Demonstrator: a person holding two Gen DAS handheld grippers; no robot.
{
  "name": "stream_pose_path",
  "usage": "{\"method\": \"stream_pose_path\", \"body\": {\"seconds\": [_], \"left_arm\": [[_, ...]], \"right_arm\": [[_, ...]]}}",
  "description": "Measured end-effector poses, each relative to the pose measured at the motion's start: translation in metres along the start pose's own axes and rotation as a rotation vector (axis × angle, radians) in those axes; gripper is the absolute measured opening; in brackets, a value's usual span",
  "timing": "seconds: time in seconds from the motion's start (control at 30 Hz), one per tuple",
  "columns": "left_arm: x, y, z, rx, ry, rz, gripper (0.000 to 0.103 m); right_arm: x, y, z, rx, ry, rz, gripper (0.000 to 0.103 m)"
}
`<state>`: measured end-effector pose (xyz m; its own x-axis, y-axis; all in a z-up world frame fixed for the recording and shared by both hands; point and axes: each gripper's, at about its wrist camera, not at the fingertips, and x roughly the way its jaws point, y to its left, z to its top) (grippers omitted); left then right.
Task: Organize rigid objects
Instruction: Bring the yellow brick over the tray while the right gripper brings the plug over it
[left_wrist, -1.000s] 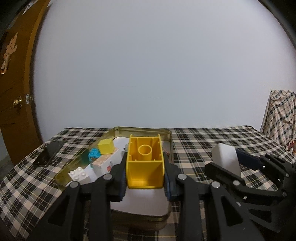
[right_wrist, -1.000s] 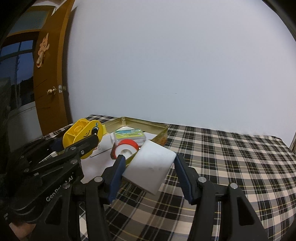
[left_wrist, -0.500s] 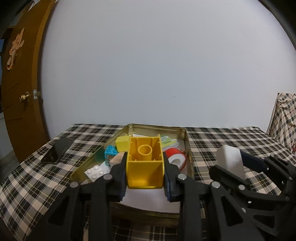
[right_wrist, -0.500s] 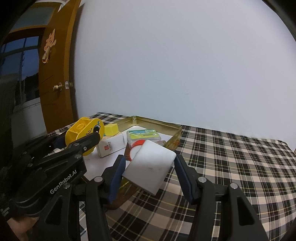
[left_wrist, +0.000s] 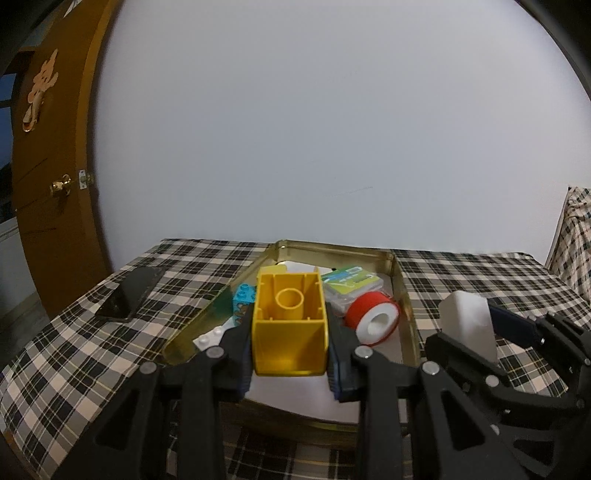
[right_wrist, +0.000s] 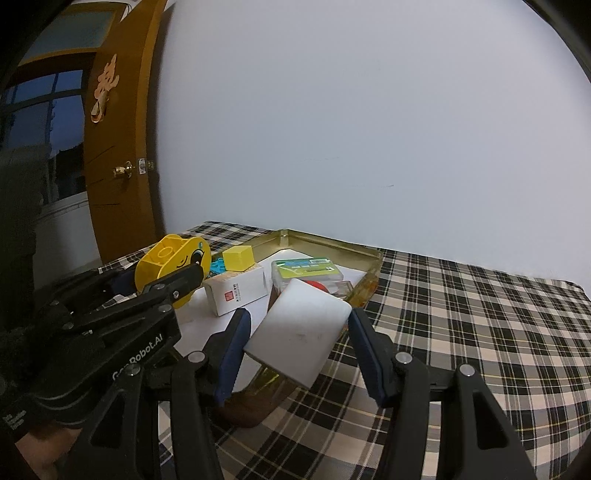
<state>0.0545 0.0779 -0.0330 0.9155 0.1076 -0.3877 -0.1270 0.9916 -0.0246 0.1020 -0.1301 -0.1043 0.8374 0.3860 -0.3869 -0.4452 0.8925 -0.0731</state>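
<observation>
At the bottom centre of the left wrist view, the left gripper pinches a yellow toy brick by its two long sides, hollow underside facing the camera, its long axis running straight ahead along the fingers. In the right wrist view, low and central, the right gripper clamps a white block, tilted so one corner dips lower right. Just beyond both loads lies the gold tin tray, and that is the relation that matters: the brick hangs over the tray's near, paper-lined end, squarely inside its rim, while the white block hovers by the tray's near right corner (half over the checked tablecloth, as far as I can judge). So the left hand looks the better placed to set down first. Farther in the tray sit a red tape roll, a green-labelled clear case, a small carton, a blue brick and a yellow cube. A dark phone lies at mid-left.
</observation>
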Motion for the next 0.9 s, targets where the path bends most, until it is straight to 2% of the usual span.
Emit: {"method": "stream_pose_path", "body": {"seconds": [0.9], "left_arm": [[0.020, 0.019, 0.004, -0.013, 0.047, 0.021, 0.031]], "right_arm": [[0.019, 0.011, 0.005, -0.005, 0.036, 0.041, 0.058]]}}
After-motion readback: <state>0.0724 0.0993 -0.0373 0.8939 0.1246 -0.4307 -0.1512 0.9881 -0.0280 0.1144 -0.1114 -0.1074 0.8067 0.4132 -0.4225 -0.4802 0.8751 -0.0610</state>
